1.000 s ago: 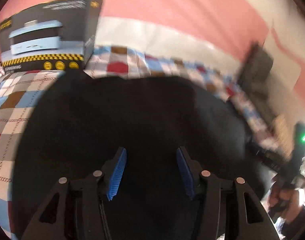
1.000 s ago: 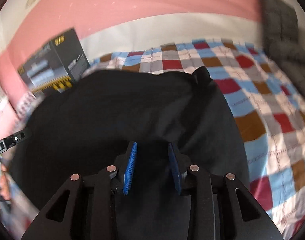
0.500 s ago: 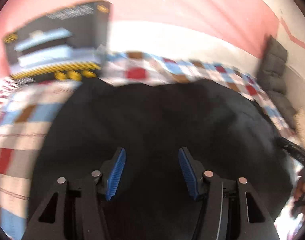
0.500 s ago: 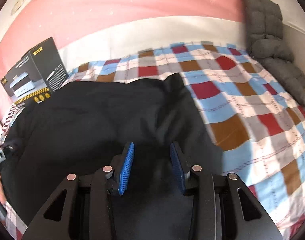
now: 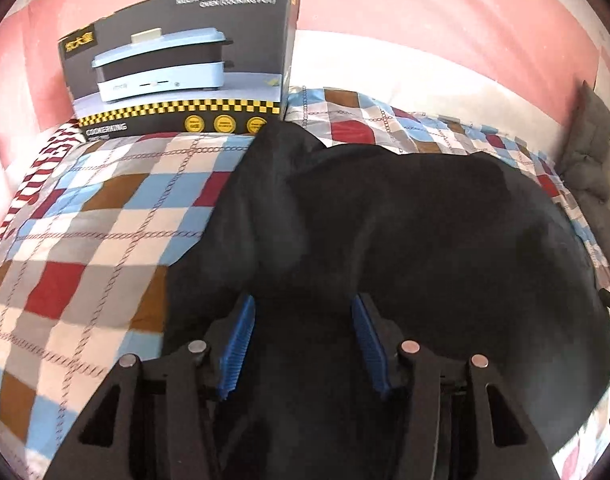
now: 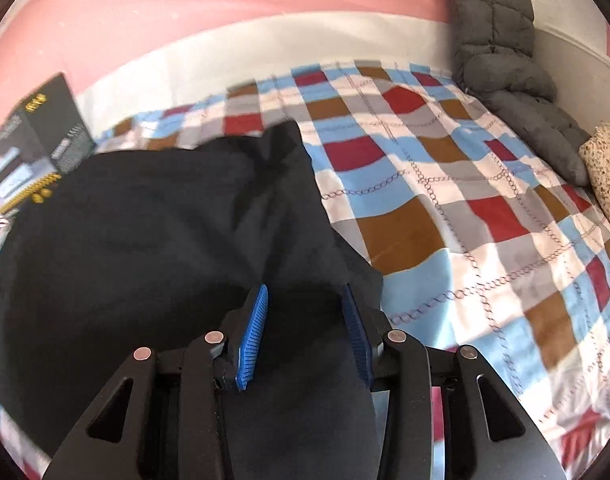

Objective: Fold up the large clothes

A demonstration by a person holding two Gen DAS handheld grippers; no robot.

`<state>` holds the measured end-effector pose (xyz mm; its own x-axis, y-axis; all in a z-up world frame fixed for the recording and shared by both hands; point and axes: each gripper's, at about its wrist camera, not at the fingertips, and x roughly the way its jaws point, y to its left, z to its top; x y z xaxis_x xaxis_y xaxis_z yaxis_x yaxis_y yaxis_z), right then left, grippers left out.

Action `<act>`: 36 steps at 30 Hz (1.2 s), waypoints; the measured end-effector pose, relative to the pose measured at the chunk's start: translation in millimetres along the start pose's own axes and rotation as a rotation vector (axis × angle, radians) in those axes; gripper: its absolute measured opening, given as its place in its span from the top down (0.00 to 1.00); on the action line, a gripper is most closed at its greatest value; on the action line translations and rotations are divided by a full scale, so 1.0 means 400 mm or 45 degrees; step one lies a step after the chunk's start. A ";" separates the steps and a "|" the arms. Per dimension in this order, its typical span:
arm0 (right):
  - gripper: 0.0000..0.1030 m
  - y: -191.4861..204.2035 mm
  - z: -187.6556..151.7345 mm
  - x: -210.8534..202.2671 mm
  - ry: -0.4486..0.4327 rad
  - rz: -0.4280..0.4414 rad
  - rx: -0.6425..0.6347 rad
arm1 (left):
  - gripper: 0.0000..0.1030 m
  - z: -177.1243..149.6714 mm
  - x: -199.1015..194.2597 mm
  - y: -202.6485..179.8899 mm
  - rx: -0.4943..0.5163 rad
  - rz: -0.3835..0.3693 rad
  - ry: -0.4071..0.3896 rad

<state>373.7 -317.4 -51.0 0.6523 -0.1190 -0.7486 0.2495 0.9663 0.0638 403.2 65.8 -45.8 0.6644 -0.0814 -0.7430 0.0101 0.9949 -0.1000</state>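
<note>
A large black garment point(image 5: 405, 232) lies spread on the checked bedspread point(image 5: 85, 232). It also shows in the right wrist view point(image 6: 145, 232). My left gripper point(image 5: 301, 312) is open, its blue pads point(image 5: 237, 344) just above the garment's near-left part, with nothing between them. My right gripper point(image 6: 303, 300) is open over the garment's near-right edge, with nothing between its pads. The garment's near hem is hidden under both grippers.
A black cooker box point(image 5: 181, 60) stands at the head of the bed, touching the garment's far-left corner; it also shows in the right wrist view point(image 6: 33, 144). A grey quilted cushion point(image 6: 505, 60) and a speckled pillow point(image 6: 605, 172) lie along the right wall.
Both grippers have swung outward: the left view turned left toward the box, the right view turned right toward the cushion. Both stay open. The garment looks unmoved.
</note>
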 end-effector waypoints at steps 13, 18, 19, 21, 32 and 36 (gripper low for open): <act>0.46 -0.123 -0.264 -0.163 0.193 0.131 0.260 | 0.45 -0.252 -0.196 0.204 -0.366 -0.050 0.132; 0.34 -0.174 -0.335 -0.186 0.230 0.334 0.494 | 0.45 -0.333 -0.222 0.229 -0.466 -0.112 0.191; 0.34 -0.180 -0.348 -0.182 0.233 0.375 0.544 | 0.44 -0.341 -0.219 0.227 -0.477 -0.125 0.203; 0.31 -0.187 -0.357 -0.171 0.229 0.417 0.602 | 0.39 -0.345 -0.210 0.224 -0.498 -0.147 0.212; 0.26 -0.206 -0.332 -0.050 0.248 0.645 0.914 | 0.16 -0.280 -0.088 0.245 -0.737 -0.378 0.191; 0.25 -0.218 -0.322 -0.014 0.181 0.709 1.027 | 0.09 -0.266 -0.044 0.249 -0.825 -0.430 0.158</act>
<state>255.9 -371.7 -137.4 0.7457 0.3848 -0.5439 0.3802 0.4246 0.8217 313.0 160.0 -113.2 0.6137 -0.4209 -0.6681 -0.2696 0.6836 -0.6783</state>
